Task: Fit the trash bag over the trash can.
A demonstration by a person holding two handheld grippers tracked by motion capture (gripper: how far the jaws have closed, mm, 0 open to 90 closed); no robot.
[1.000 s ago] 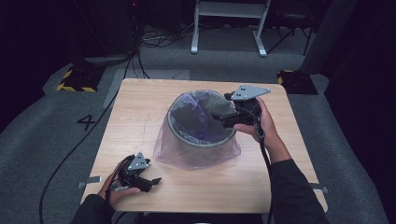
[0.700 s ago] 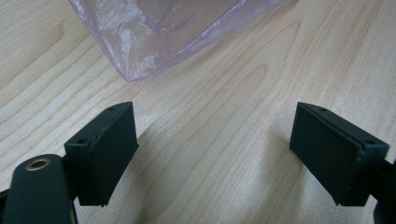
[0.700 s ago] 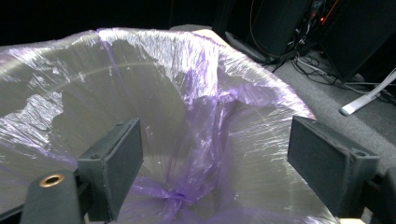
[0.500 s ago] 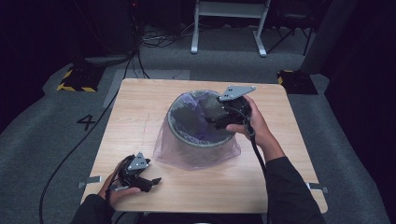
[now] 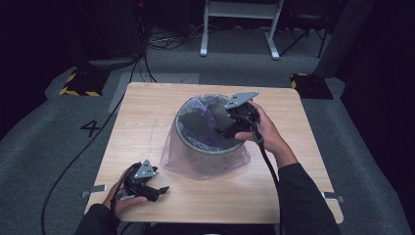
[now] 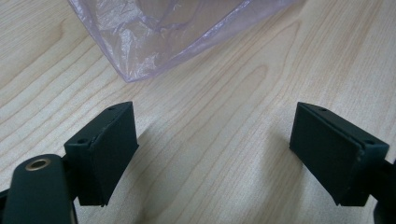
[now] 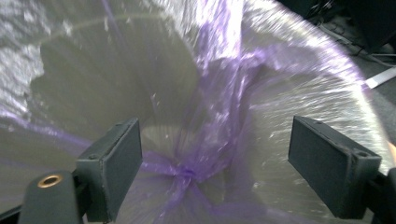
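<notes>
I've got the bin (image 5: 208,137) standing mid-table (image 5: 147,112), the plastic bag (image 5: 171,159) draped inside it and down over its outside onto the wood. My right gripper (image 5: 220,128) is over the bin's right rim, pointing in. My left gripper (image 5: 157,191) rests near the table's front-left edge, just before the bag's skirt.

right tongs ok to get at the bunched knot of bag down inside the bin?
Probably yes. The right tongs stand open over the bin, pointing into it, and the gathered purple bag lies straight ahead between the jaws with nothing across the way. The depth left to go is hard to judge.
</notes>
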